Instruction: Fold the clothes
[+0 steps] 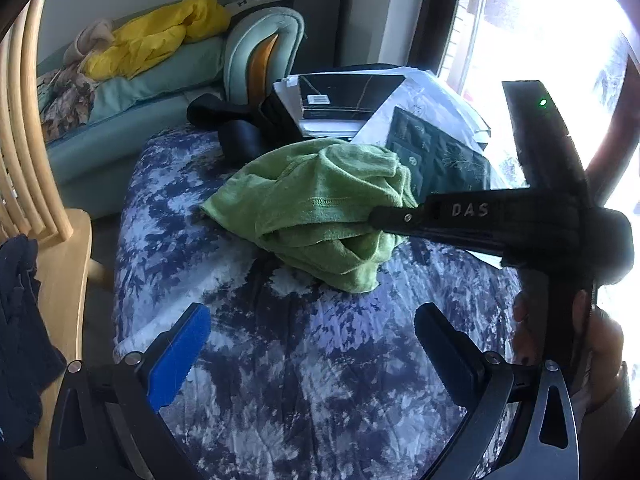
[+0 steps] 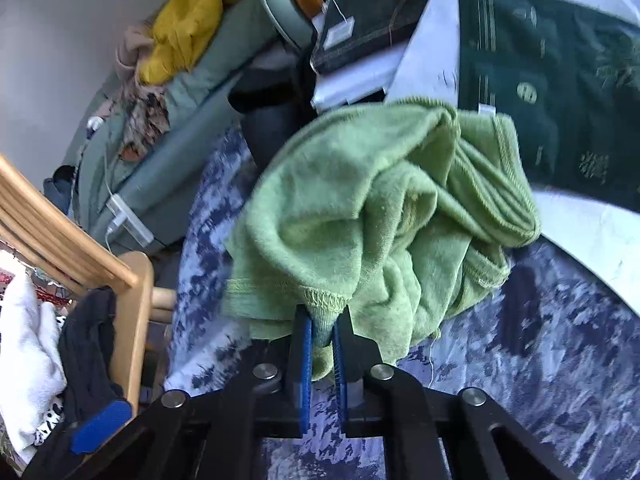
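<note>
Blue-and-white mottled bedspread (image 1: 320,360) fills the lower frame, with the crumpled green knit garment (image 1: 320,216) at its centre. Right claw (image 2: 320,332) has pinched narrow on a stitched hem at lower centre of its view; left claw (image 1: 312,344) gapes wide and empty. Judged step: picking up to shake out. Next, the left should find a second hem corner.
</note>
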A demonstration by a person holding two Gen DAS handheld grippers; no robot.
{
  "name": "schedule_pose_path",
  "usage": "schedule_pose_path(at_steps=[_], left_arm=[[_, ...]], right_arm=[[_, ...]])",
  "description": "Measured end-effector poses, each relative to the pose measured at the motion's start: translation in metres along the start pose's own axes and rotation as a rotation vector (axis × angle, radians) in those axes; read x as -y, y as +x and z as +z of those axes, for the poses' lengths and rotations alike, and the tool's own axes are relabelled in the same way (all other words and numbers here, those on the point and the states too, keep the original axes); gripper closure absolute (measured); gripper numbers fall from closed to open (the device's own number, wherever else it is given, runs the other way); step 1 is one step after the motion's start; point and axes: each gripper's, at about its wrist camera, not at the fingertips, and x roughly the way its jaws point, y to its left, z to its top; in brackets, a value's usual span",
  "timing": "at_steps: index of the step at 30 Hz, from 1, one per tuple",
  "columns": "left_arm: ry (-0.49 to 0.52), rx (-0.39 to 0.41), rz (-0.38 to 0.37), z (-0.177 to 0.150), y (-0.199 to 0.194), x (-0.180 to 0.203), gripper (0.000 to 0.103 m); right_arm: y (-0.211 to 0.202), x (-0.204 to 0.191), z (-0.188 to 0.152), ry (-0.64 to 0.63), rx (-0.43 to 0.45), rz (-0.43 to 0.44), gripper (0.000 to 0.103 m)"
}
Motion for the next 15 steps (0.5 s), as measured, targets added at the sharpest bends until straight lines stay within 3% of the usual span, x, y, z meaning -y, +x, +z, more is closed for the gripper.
schedule_pose_path(at_steps=[5, 8, 13, 15], left_arm=[[0.119, 0.112, 0.009, -0.004, -0.008, 0.014, 0.000], [0.155, 0.164, -0.099, -0.002, -0.012, 0.018, 0.000], [0.281, 0.149, -0.141, 0.002, 0.009, 0.029, 0.000], [0.316, 0.109, -0.134, 0.000, 0.022, 0.033, 0.008]], right_arm=[[-0.036, -0.010, -0.006, -0.040, 0.067, -0.021, 0.097], [-0.060, -0.013, -0.014, -0.058, 0.091, -0.025, 0.098], [-0.103, -0.007, -0.035, -0.081, 0.120, -0.071, 0.098], [-0.116, 0.001, -0.041, -0.074, 0.124, -0.084, 0.098]])
